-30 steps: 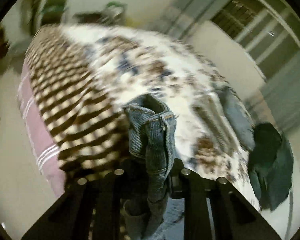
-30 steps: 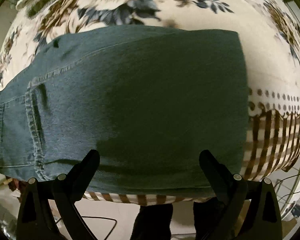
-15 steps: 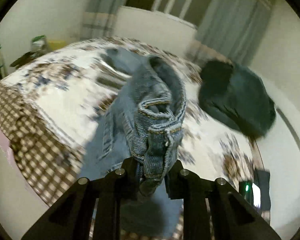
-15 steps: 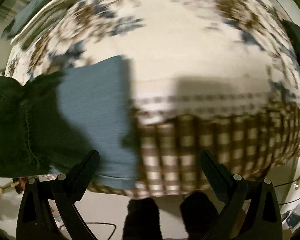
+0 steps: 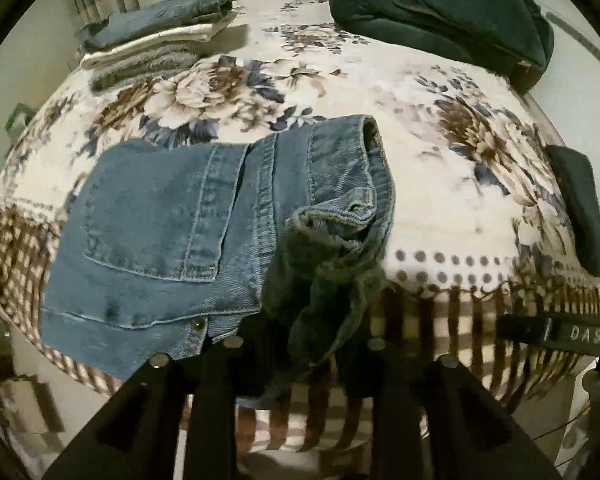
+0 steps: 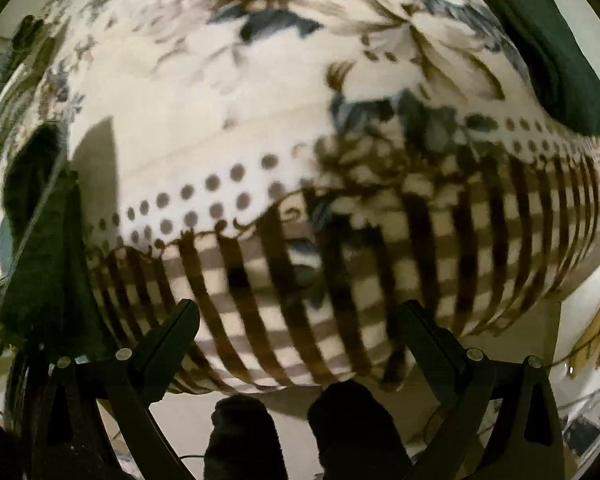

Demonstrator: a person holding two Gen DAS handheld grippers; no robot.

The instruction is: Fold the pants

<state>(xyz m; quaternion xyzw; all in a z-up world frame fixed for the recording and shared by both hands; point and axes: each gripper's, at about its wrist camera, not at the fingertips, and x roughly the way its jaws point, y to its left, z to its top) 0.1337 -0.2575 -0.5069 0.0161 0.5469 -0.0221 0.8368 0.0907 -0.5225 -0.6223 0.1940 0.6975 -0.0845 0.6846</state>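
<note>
Jeans (image 5: 188,232) pinched by left tongs (image 5: 300,344) (right view: bedspread (image 6: 228,92))

A floral blanket (image 5: 380,80) covered the bed; folded clothes (image 5: 156,40) and dark green garments (image 5: 440,4) lay on it.

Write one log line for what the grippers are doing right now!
left gripper: shut on jeans | right gripper: open, holding nothing | jeans: partly folded on floral blanket

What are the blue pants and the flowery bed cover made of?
The blue pants look like denim: faded blue twill weave, tan topstitching, a metal rivet, matte finish. The flowery bed cover looks like soft printed cloth, perhaps fleece, matte and slightly fuzzy; the exact fibre cannot be told.
</note>
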